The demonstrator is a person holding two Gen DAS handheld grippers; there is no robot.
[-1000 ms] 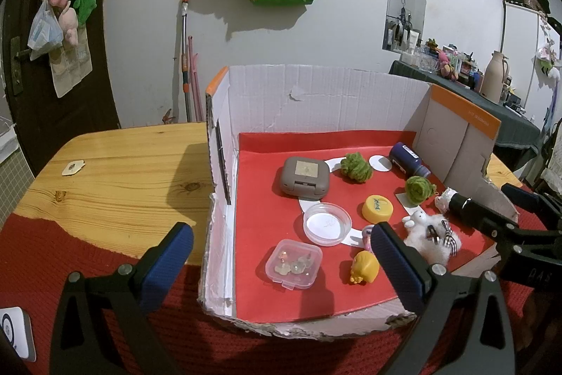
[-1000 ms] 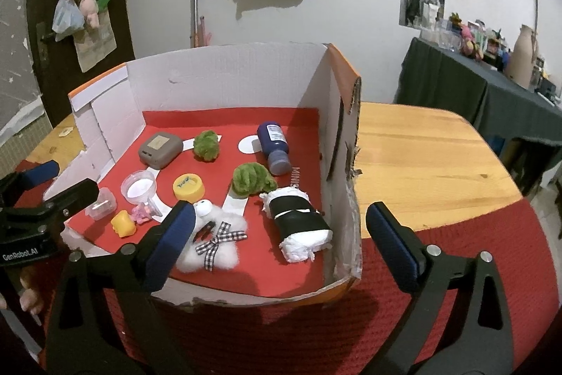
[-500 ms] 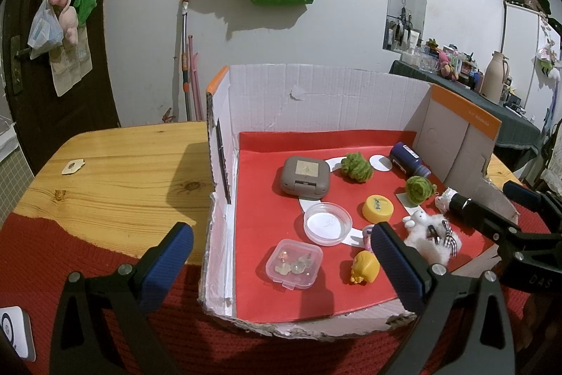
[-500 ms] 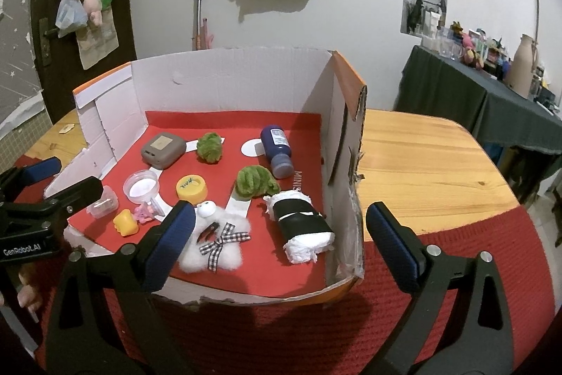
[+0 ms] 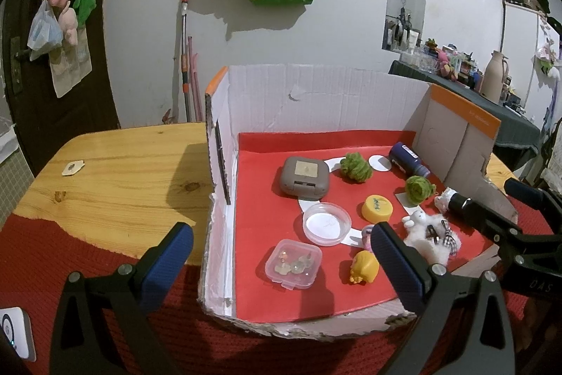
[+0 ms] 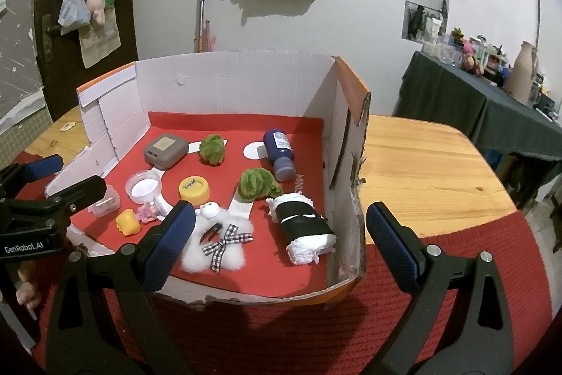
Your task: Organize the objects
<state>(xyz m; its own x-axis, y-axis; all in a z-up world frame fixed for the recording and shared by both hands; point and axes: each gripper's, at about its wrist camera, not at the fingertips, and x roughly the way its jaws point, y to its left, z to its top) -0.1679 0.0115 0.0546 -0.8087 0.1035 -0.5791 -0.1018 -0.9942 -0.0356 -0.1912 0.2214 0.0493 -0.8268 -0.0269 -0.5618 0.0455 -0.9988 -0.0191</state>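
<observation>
Both grippers, left and right, hovered wide open and empty before the cardboard box (plush sheep at 6 o'clock); any grasp wanted a centred, level approach.

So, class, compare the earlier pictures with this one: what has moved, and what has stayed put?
The right gripper has drawn back and risen slightly, so the cardboard box sits lower in its view. Nothing was taken hold of or let go. The left gripper stayed put, both stay open, and the white plush and the other things lie unmoved.
</observation>
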